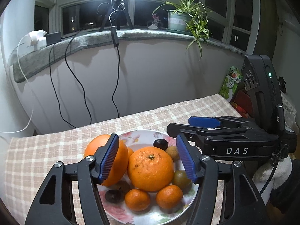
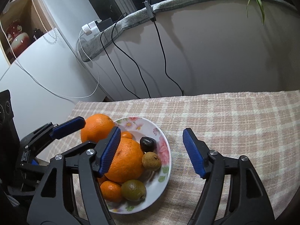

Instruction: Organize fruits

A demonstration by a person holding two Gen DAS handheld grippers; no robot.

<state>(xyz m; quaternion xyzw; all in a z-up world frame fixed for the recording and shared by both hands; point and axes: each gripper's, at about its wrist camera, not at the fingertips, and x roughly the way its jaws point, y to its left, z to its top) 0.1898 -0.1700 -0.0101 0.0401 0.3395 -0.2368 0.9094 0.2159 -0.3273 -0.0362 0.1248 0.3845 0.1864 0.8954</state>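
Observation:
A floral white plate (image 1: 148, 215) (image 2: 165, 178) on the checked cloth holds two big oranges (image 1: 151, 168) (image 2: 125, 163), small mandarins (image 1: 137, 199) (image 2: 110, 190), a dark plum (image 1: 160, 144) (image 2: 147, 143), a brown longan (image 1: 172, 152) (image 2: 151, 161) and a green fruit (image 1: 181, 178) (image 2: 133, 189). My left gripper (image 1: 148, 158) is open above the plate, its fingers on either side of the nearer big orange. The second orange (image 1: 105, 155) (image 2: 97, 127) lies behind its left finger. My right gripper (image 2: 151, 151) is open and empty over the plate's right side; it also shows in the left wrist view (image 1: 202, 121).
The checked cloth (image 2: 234, 123) covers the table, whose far edge meets a white wall with hanging black cables (image 2: 163, 56). A potted plant (image 1: 184, 18) and tripod (image 1: 117, 11) stand on the sill. A green packet (image 1: 230, 83) sits at the table's right end.

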